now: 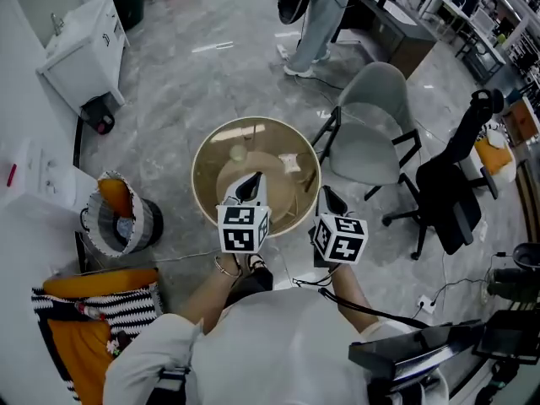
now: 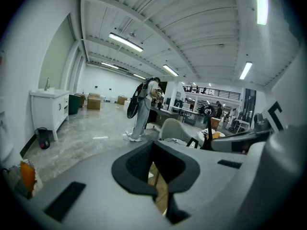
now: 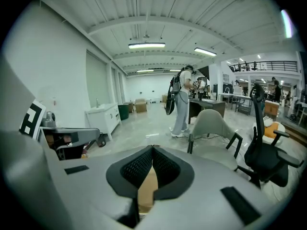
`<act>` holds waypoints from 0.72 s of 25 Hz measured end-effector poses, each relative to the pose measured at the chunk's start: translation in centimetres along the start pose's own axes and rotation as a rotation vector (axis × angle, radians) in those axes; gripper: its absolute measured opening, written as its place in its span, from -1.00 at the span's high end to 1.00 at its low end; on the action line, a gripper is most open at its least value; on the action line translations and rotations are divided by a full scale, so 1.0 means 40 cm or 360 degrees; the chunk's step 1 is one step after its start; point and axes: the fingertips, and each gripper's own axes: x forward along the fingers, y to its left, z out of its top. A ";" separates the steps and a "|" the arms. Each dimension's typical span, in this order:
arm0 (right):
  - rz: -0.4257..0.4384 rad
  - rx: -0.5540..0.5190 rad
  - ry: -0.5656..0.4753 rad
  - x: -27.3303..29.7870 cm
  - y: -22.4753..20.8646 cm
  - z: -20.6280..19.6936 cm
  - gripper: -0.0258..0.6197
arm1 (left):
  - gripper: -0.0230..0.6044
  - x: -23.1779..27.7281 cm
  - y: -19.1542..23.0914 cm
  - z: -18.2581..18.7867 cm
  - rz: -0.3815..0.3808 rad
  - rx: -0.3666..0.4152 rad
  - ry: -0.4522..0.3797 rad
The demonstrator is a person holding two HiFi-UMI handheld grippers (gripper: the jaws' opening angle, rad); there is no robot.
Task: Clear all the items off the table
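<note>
Even, cool-white light fills the hall, thrown by ceiling strip lights (image 2: 125,42) that run across the upper half of both gripper views. 1 tube (image 2: 261,4) at the upper right of the left gripper view burns out to pure white. In the head view the polished floor (image 1: 169,83) carries a short bright streak of glare at upper centre, and the shadows on it are faint and soft-edged. Both gripper views are heavily fisheyed, with straight lines bowing outward and all 4 corners vignetted black. The left gripper (image 2: 152,145) and right gripper (image 3: 152,150) loom soft and unfocused at the bottom of their frames, while the distance is sharper. The head view curves only mildly at its edges.
</note>
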 end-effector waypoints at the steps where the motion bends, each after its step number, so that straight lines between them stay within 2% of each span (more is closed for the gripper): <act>1: -0.0005 0.0000 0.0005 0.028 -0.012 0.016 0.84 | 0.90 0.030 0.013 0.011 0.0001 -0.0005 0.0006; 7: -0.0012 0.0012 0.0082 0.188 -0.055 0.063 0.85 | 0.90 0.174 0.086 0.053 0.0025 -0.0032 0.0031; 14: 0.0094 -0.0039 0.0131 0.341 -0.013 0.104 0.85 | 0.90 0.264 0.194 0.048 0.0119 -0.0127 0.0077; 18: 0.0110 -0.0057 0.0141 0.388 -0.015 0.128 0.85 | 0.90 0.301 0.227 0.055 0.0148 -0.0148 0.0096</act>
